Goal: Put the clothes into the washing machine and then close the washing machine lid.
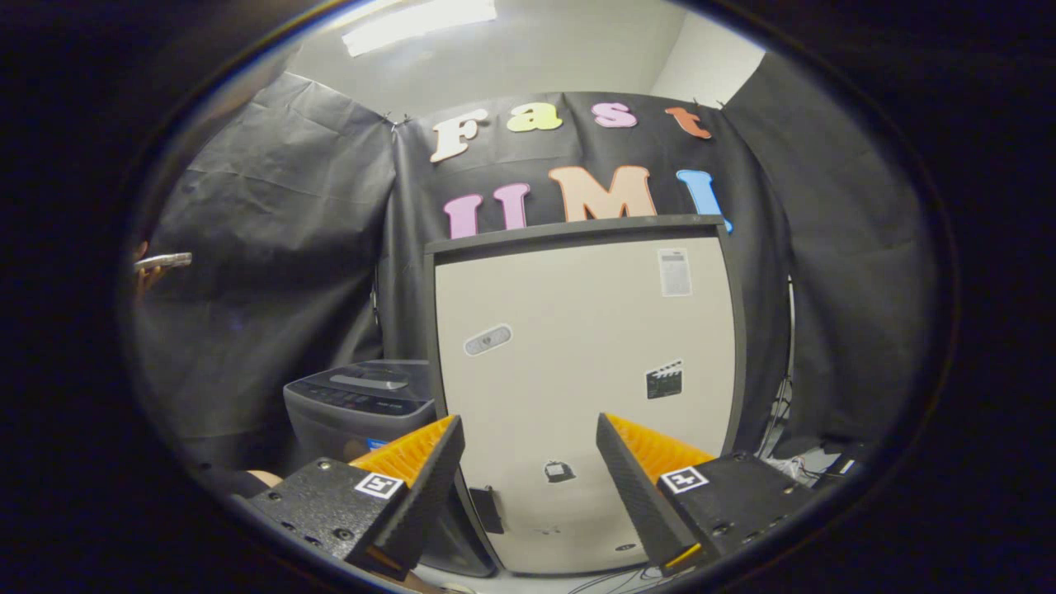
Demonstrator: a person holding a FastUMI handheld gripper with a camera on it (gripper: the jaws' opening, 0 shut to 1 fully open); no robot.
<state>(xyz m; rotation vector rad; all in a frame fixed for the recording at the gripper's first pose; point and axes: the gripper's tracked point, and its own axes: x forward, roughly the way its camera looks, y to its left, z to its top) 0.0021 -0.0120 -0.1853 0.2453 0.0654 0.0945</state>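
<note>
Ahead, the gripper (528,462) is held with its fingers spread wide and nothing between them. Beyond the fingers stands a tall pale cabinet (582,371) with a few stickers on its face. The washing machine (363,404) — a small dark top-loader — sits just beside the cabinet, behind the left finger. Its lid (371,381) appears to lie flat, though the finger hides part of the body, and what the drum holds cannot be told. No clothes can be made out, so their place cannot be told either. By judgement, clothes will be light, soft and limp — best pinched at a bunched fold so they hang free. The lid should be stiff and light, best taken at its front edge. A hand holding a phone (163,261) shows against the booth wall, well apart from the machine.
</note>
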